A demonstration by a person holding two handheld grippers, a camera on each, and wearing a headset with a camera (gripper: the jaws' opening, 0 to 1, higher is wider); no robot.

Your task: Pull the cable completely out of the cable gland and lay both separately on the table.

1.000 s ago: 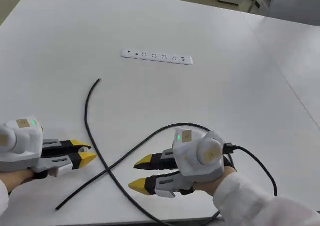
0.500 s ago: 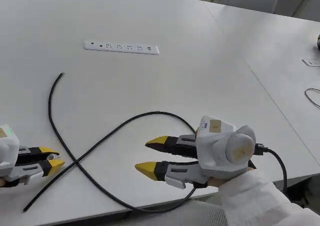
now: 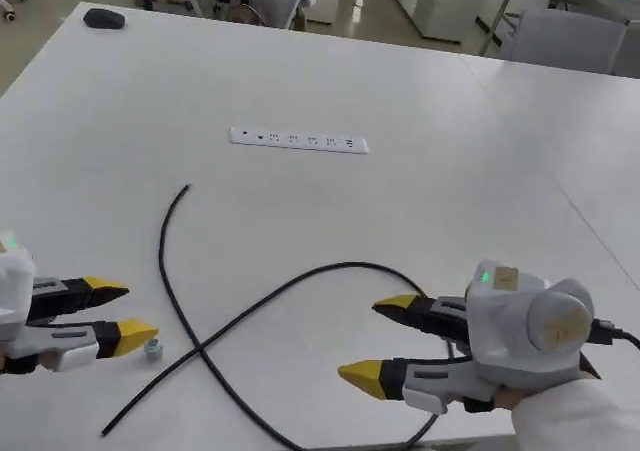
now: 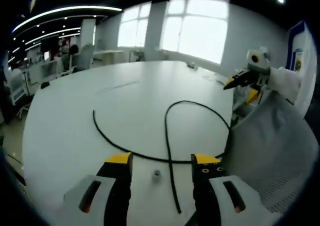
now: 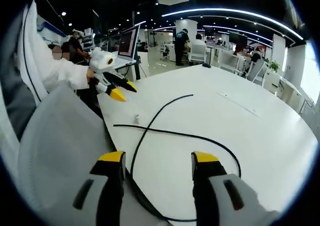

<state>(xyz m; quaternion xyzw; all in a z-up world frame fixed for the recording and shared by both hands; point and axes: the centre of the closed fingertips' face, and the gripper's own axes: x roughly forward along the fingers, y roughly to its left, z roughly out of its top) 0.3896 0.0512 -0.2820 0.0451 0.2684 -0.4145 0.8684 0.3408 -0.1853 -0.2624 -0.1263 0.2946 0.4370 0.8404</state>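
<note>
Just off my left gripper [image 3: 140, 310], beside its lower tip, the cable gland [image 3: 153, 348] sits on the table [image 3: 400, 201], apart from the cable [image 3: 160, 259]. That cable crosses itself between the gland and my right gripper [image 3: 360, 339]. Both grippers gape empty, and the left is nearer the gland.

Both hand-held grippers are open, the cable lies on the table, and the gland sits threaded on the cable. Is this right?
Not quite. The gland lies alone on the table, beside the cable and apart from it; the left gripper view shows this. The rest is right.

Black cable [image 3: 161, 256], pale grey cable gland [image 3: 153, 348], white table [image 3: 430, 171]
</note>
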